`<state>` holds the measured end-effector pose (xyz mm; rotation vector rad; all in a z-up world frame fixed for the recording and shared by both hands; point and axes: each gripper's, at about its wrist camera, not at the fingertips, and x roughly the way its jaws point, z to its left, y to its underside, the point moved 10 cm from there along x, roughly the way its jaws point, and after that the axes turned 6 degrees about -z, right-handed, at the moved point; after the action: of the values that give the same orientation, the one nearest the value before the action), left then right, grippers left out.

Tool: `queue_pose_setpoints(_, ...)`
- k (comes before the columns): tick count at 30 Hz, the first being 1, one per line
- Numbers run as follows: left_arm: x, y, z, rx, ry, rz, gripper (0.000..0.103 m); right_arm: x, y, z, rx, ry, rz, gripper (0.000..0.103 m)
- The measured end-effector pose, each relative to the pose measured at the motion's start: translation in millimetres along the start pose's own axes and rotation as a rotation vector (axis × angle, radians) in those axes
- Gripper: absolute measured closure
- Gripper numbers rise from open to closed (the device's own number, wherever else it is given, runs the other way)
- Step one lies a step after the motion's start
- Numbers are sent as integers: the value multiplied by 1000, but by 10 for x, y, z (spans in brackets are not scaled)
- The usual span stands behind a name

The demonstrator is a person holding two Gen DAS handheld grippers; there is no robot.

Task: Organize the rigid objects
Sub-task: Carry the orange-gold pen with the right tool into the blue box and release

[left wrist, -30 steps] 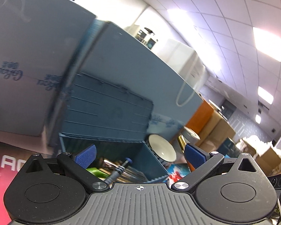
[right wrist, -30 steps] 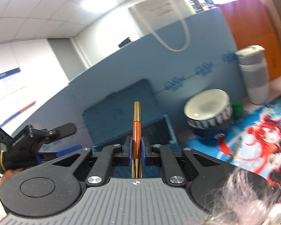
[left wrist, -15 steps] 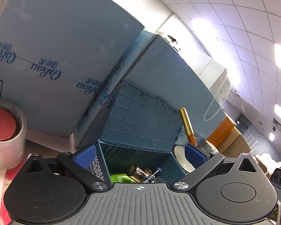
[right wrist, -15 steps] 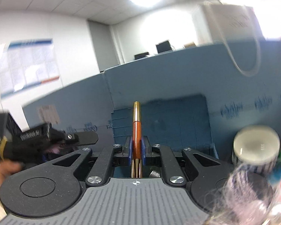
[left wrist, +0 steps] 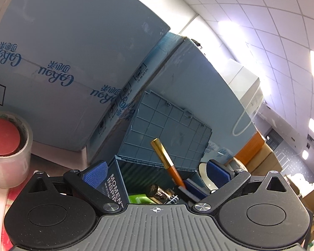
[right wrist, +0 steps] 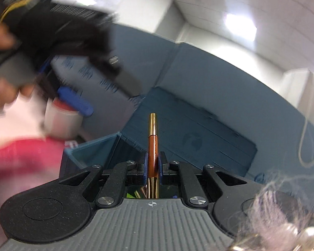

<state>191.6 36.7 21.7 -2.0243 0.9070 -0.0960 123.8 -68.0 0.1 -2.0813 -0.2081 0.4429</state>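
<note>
While clamped in the right gripper:
Pen: orange and gold, pinched mid-barrel, tip raised over the open blue box.
Right tongs: together on the pen.
Left gripper: tongs apart, empty, just beside the box.
Slip risk: smooth round barrel, narrow pinch; could pivot or slide out.
Miss risk: if freed early, could strike the box rim or upright lid and bounce out.
Crowding: grippers close together; could bump.

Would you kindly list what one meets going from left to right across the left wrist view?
Tape roll → dark box reading MOMENT → orange and gold pen → white bowl → stacked cardboard boxes.
</note>
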Motion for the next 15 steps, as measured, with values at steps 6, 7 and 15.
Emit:
queue_pose_setpoints(6,40,13,-18,8,-5,7,1,48,34,54,-45,-57,27,93)
queue_pose_setpoints(7,52,15,-22,10,-5,9,1,46,33,47,-45,-61,30,93)
queue_pose_setpoints(15,78,19,-33,9,1,11,1,23,18,137,-74,-107,45,93)
